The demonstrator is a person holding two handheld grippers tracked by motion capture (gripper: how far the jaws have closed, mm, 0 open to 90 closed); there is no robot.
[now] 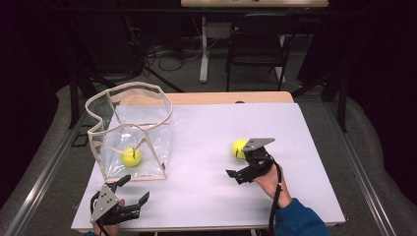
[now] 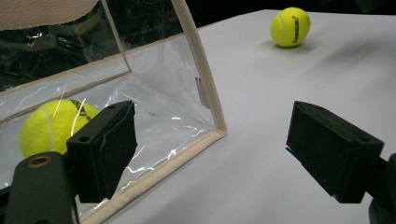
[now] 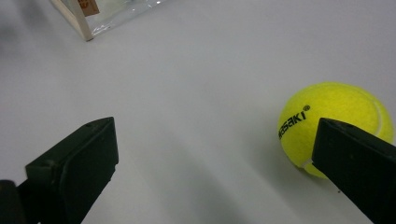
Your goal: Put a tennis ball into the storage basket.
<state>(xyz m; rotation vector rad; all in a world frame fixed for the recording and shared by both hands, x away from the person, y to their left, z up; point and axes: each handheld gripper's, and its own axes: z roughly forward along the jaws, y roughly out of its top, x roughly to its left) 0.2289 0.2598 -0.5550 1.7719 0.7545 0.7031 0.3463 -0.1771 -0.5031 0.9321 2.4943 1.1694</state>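
Note:
A clear plastic bag [image 1: 129,132] with beige trim stands open on the left of the white table [image 1: 211,123]. A yellow tennis ball [image 1: 131,157] lies inside it, seen through the wall in the left gripper view too [image 2: 44,127]. A second tennis ball [image 1: 239,147] rests on the table right of centre. My right gripper [image 1: 237,162] is open just in front of that ball; in the right gripper view the ball [image 3: 329,122] sits against the right jaw, off the gap's middle [image 3: 215,165]. My left gripper [image 1: 134,189] is open near the bag's front corner [image 2: 215,126], holding nothing.
A black chair [image 1: 258,42] and a white table leg [image 1: 203,49] stand beyond the far edge, with cables on the floor. The table's front edge runs just below both hands. Open white surface lies between the bag and the loose ball [image 2: 290,26].

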